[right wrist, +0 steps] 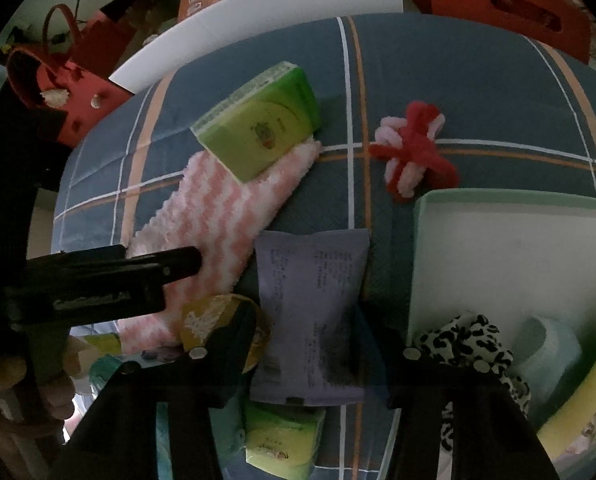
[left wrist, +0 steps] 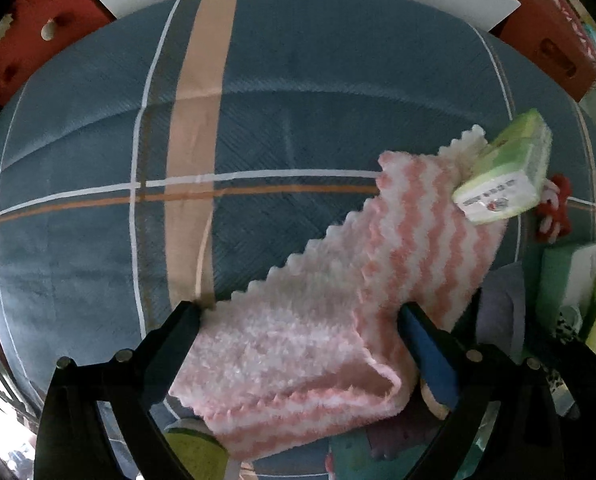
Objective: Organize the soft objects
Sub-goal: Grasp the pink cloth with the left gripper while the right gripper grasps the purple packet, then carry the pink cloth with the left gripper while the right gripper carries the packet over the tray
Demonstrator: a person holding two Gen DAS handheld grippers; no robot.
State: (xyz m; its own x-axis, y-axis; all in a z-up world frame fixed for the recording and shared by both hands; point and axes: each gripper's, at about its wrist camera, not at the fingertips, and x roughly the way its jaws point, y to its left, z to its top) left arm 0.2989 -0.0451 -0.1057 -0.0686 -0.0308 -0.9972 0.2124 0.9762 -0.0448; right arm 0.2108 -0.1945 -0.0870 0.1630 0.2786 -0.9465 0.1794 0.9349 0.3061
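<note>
Only right wrist shows box, possibly cardboard

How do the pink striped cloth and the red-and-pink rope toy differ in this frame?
The pink striped cloth is flat, partly folded and wavy-striped; the rope toy is a knotted bundle of red and pink cords. The cloth has a green tissue pack resting on one end, while the toy lies alone. The left gripper straddles the cloth; nothing touches the toy. Both lie on the plaid blue cover.

fluffy pink-and-white zigzag towel lies folded over on the blue plaid bed, its 1 o'clock corner pinned under a green tissue pack
</note>
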